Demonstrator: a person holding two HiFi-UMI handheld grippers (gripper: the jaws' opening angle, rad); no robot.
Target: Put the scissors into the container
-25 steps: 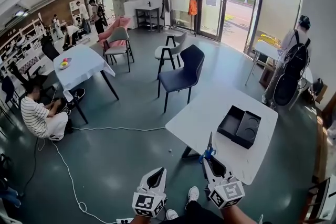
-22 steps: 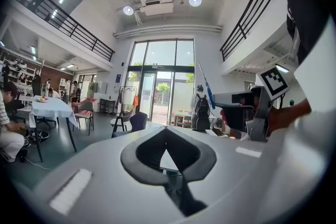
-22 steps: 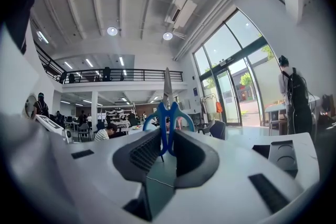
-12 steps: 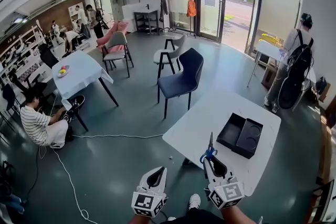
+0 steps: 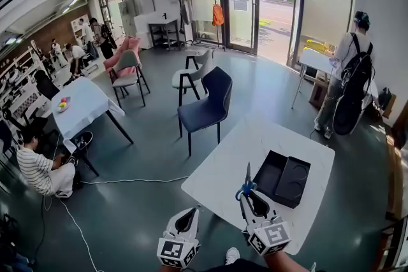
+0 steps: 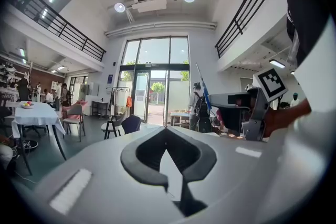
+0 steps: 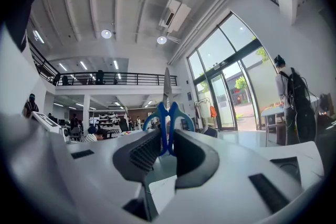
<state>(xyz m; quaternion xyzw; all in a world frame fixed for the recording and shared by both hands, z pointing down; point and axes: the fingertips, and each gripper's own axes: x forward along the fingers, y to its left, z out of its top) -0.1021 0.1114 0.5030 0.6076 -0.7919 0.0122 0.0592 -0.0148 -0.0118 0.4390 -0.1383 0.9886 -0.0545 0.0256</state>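
While the right claw [image 7: 167, 139] pinches the scissors [image 7: 167, 118] by their blue handles, its two dark pads press on the loops from both sides. The blade stands upright above the claw, with the tip pointing up. From the head view, the right claw [image 5: 247, 197] and scissors [image 5: 246, 183] are over the near edge of the white table [image 5: 220, 169], just beside the container [image 5: 271, 175] and not inside it. The container is black and lies open on the table as two halves side by side. The left half is a plain rectangular tray, the right half has a round hollow, and both look empty. The left claw [image 6: 167, 131] is pressed together with nothing between its tips. It [image 5: 189, 216] is to the left of the right claw, over the floor and off the table.
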